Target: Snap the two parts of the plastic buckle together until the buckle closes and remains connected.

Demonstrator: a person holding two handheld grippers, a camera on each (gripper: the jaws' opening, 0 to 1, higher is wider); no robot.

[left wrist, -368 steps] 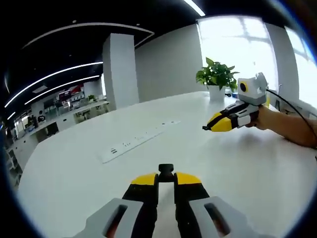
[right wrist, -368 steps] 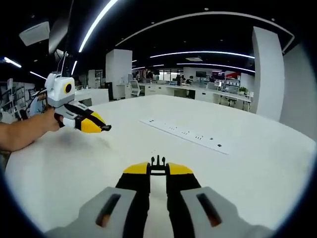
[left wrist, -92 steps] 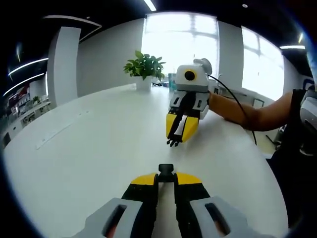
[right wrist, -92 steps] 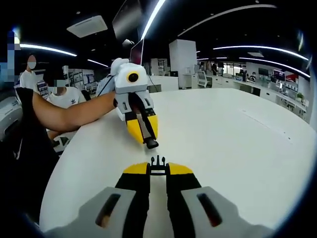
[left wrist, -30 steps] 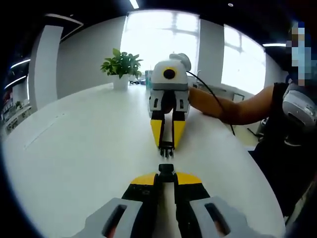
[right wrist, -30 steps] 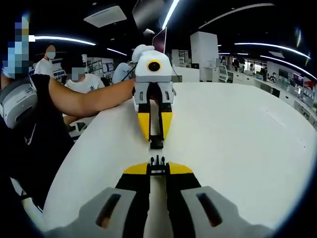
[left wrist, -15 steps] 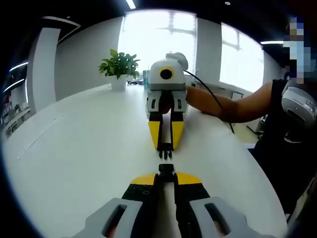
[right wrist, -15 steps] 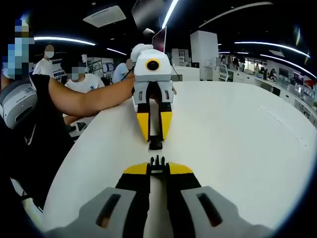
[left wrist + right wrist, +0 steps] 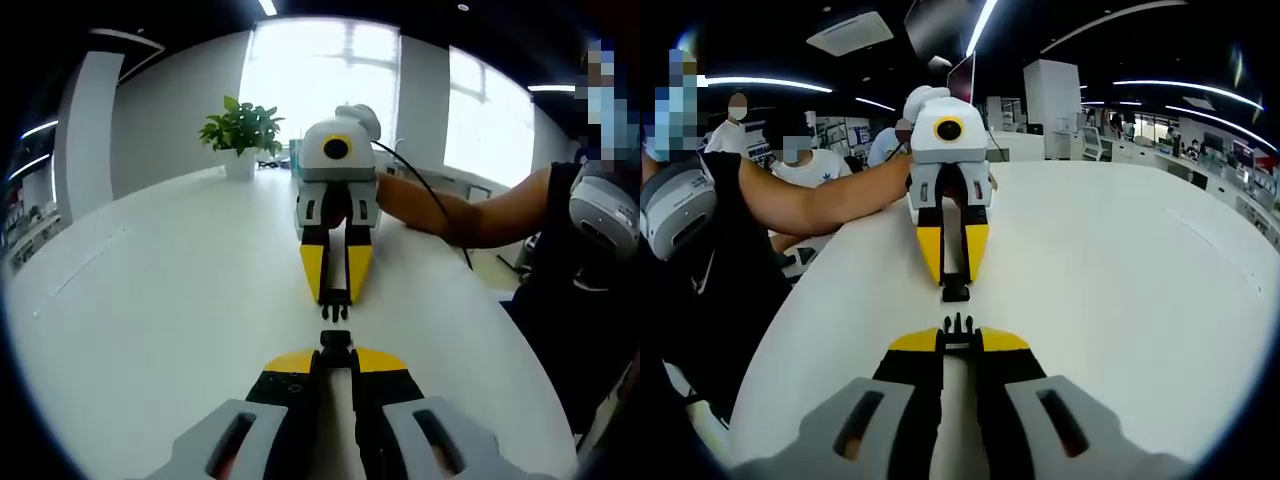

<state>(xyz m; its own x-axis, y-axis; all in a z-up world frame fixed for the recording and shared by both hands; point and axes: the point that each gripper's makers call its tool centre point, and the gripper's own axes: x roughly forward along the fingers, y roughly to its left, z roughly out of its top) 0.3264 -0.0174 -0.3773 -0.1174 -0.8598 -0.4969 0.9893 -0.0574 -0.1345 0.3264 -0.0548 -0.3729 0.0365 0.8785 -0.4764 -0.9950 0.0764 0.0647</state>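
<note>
In the left gripper view, the left gripper (image 9: pixel 336 357) has its yellow-tipped jaws pressed together on the socket half of the buckle (image 9: pixel 336 343), a small black block poking out past the tips. Facing it tip to tip is the right gripper (image 9: pixel 335 305), pinching the pronged half of the buckle (image 9: pixel 335 311); a narrow strip of bare tabletop separates the two halves, so they are near but apart, roughly in line.

In the right gripper view the same meeting is seen from the other side: the right gripper (image 9: pixel 959 345) holds the pronged half (image 9: pixel 958 325) with prongs pointing forward, and the left gripper (image 9: pixel 955 282) carries the socket half (image 9: pixel 956 292) just beyond.

The white table (image 9: pixel 150 320) spreads wide and bare to either side of the grippers; its curved near edge (image 9: pixel 770 330) drops off beside the person (image 9: pixel 700 260). A potted plant (image 9: pixel 240 135) stands well back near the windows.

The buckle halves are small and dark, so their detail is hard to make out, and the jaws cover most of each piece. The person's forearm (image 9: pixel 470 215) is cut off at the frame's side.
</note>
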